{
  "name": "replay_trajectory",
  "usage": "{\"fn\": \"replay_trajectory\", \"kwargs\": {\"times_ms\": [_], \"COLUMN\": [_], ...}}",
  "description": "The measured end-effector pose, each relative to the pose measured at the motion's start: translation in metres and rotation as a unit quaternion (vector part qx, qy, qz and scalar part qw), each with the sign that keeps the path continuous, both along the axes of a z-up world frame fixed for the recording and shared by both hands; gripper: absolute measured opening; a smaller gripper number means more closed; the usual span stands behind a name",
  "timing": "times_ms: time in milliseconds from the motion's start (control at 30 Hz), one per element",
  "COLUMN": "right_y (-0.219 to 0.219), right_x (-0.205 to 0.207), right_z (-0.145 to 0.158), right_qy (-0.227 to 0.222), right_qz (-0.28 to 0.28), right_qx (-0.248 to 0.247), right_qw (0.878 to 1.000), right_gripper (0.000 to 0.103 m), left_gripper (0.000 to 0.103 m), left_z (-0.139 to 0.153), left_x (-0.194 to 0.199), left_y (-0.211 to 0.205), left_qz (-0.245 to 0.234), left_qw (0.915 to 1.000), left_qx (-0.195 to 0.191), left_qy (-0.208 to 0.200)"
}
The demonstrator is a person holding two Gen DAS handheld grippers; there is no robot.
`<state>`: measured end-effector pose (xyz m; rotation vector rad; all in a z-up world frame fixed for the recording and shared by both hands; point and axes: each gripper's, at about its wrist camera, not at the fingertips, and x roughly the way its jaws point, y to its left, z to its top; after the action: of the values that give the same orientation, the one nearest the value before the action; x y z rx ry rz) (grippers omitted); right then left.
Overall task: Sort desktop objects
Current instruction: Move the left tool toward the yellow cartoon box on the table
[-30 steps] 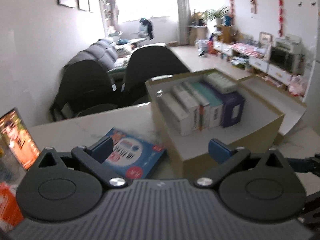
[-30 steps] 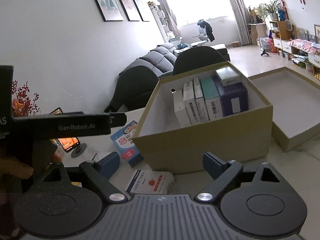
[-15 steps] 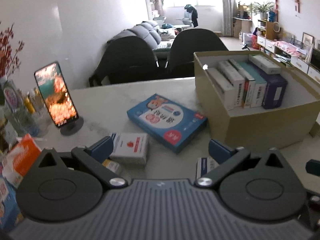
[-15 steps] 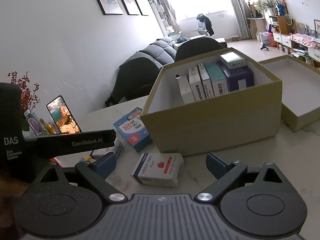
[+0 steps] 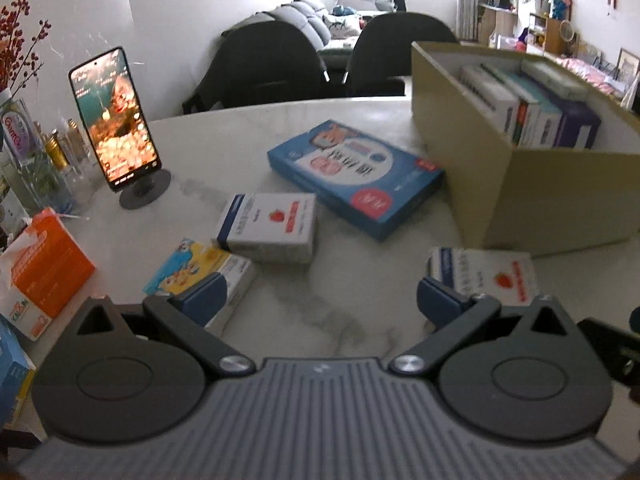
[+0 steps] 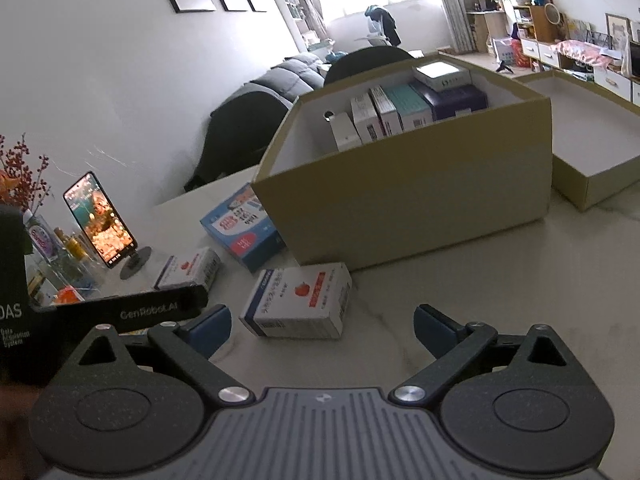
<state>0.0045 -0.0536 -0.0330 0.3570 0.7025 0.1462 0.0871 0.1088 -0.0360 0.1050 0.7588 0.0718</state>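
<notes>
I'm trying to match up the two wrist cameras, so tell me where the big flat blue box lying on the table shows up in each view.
Left wrist view: the flat blue box lies centre, slightly right, just left of the cardboard box.
Right wrist view: the flat blue box sits left of centre, partly hidden behind the cardboard box's near left corner.
Shared landmark: the lit phone on its stand, left of the blue box in both.

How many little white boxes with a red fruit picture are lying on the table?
2. One white box lies just ahead of the right gripper; the other lies near the phone. More may be hidden.
</notes>
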Motion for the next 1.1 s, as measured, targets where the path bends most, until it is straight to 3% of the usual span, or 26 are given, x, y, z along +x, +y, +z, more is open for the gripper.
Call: {"fn": "replay_trajectory", "kwargs": {"times_ms": [300,600,867,1100], "right_y": [0.020,0.053,0.074,0.058], "right_x": [0.014,0.036,0.051,0.055], "right_z": [-0.007,-0.007,-0.007,-0.015], "right_qy": [0.014,0.013,0.004,0.017], "right_qz": [0.024,0.108,0.157,0.096], "right_qx": [-0.011,-0.030,-0.048,-0.073], "right_qw": [1.000,0.994,0.986,0.993], "right_gripper": [0.099,0.099,0.094,0.094], "left_gripper": [0.103,0.103,0.103,0.103], "left_z": [-0.012,-0.020,-0.031,-0.046], "left_x": [-0.002,-0.006,-0.011,-0.012], "left_y": [0.037,0.079,0.102,0.110], "left_qz": [0.026,0.061,0.053,0.062], "left_qw": [0.9996,0.9981,0.9984,0.9963], "left_qx": [0.007,0.003,-0.017,-0.057], "left_qy": [0.003,0.009,0.008,0.017]}}
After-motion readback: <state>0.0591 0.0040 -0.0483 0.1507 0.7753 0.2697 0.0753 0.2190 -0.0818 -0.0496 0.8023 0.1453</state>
